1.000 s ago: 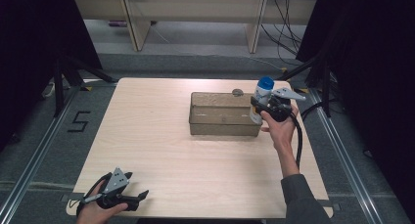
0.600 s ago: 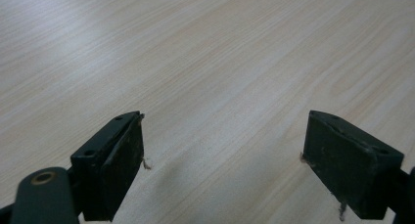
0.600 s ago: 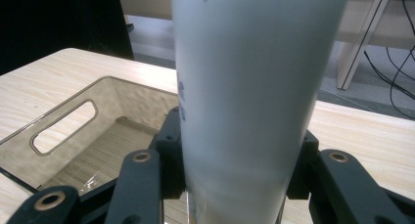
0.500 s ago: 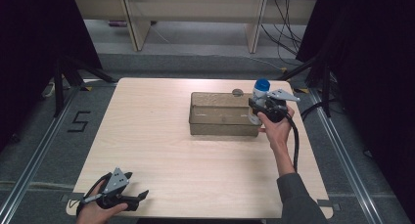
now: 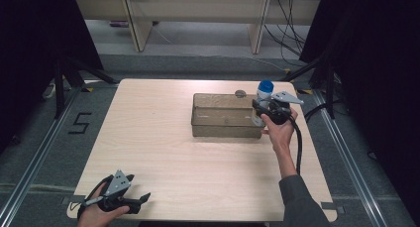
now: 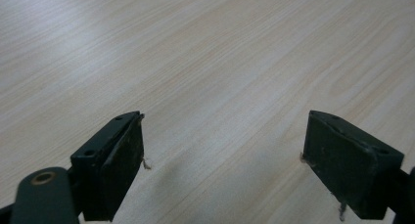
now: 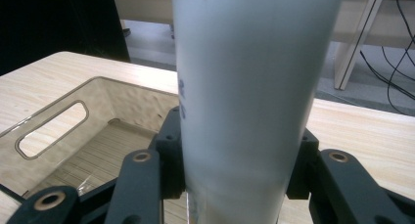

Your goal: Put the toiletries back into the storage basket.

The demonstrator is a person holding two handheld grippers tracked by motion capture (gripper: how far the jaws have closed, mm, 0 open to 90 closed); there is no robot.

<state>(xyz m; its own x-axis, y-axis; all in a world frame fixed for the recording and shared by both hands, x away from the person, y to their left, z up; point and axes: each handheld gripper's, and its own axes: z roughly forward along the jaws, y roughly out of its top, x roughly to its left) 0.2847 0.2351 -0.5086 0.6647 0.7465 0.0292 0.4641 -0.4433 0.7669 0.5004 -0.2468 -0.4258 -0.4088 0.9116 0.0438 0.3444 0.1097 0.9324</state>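
A white bottle (image 5: 262, 100) with a blue cap (image 5: 266, 85) stands upright in my right gripper (image 5: 261, 109), just above the right end of a clear brownish bin (image 5: 225, 115). In the right gripper view both black jaws press on the bottle (image 7: 249, 87), with the bin (image 7: 58, 131) open below and to the left. My left gripper (image 5: 141, 199) rests low at the table's front left corner; its jaws stand wide apart over bare wood, left pad (image 6: 128, 158) and right pad (image 6: 337, 158) with nothing between them.
A small round grey thing (image 5: 240, 93) lies on the table just behind the bin. The light wooden table (image 5: 148, 133) has bare room left of and in front of the bin. Shelving legs and cables stand beyond the far edge.
The right gripper has drifted slightly left with the bottle, closer over the bin's right end. The left gripper has stayed put.
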